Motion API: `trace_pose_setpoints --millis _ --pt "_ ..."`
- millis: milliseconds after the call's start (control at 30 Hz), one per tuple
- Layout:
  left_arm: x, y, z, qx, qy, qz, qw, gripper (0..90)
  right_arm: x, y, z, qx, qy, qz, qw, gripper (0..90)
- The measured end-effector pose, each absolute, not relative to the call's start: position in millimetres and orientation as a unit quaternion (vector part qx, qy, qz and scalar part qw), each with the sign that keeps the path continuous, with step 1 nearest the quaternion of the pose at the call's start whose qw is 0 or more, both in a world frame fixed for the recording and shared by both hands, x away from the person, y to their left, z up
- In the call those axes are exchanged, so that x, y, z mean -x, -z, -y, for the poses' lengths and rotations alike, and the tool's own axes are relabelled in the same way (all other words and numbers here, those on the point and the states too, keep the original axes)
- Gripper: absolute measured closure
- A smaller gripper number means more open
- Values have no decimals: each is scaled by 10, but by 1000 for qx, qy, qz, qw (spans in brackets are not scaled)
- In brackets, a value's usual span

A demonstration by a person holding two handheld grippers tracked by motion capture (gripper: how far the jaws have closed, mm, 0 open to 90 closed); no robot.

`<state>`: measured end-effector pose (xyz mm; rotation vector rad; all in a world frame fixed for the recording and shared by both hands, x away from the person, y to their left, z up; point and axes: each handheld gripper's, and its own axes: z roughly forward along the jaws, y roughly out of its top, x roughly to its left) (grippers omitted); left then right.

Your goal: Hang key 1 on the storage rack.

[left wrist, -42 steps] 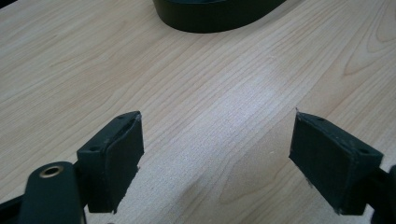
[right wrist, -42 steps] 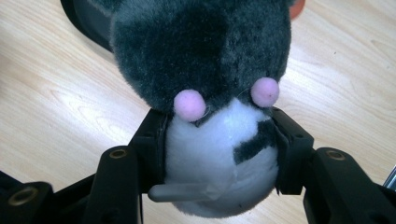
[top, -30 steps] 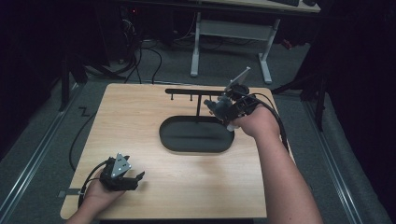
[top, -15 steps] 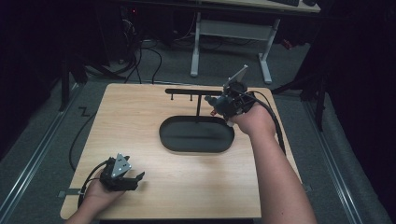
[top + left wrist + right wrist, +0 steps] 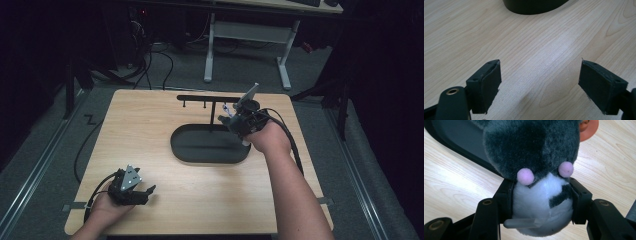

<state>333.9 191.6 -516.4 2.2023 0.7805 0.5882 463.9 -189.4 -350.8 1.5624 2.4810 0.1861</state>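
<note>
A grey and white plush toy [image 5: 541,190] is clamped between the jaws of the right gripper [image 5: 239,121], which is held over the far right end of the black oval tray [image 5: 192,150]. Just beyond it stands a black rack [image 5: 210,100], whose crossbar runs left to right; the toy is probably meant for a peg there. The left gripper [image 5: 540,87] is rested at the near left of the wooden table [image 5: 165,115], jaws wide apart and empty, well away from the rack.

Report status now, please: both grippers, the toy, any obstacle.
Left gripper open, low over the bare table. Right gripper shut on plush toy, beside black tray and hook stand. Nothing in the way.
</note>
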Motion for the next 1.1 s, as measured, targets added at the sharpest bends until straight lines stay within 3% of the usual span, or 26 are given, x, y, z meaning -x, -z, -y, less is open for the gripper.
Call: trace_pose_setpoints --millis 467,567,700,1100 --pt "-3339 5181 -1908 -858 -223 -300 353 187 -4742 3775 1792 -532 -66 -839 93 466" --pt "-3338 5182 -1908 -858 -223 -299 353 187 -4768 3812 1777 -529 -67 -841 93 443" --pt "-3340 5186 -1906 -859 -219 -298 353 189 -4784 3849 1759 -538 -73 -835 88 339" --pt "-3339 5187 -1895 -861 -219 -296 351 189 -4734 3880 1788 -536 -83 -835 88 327"
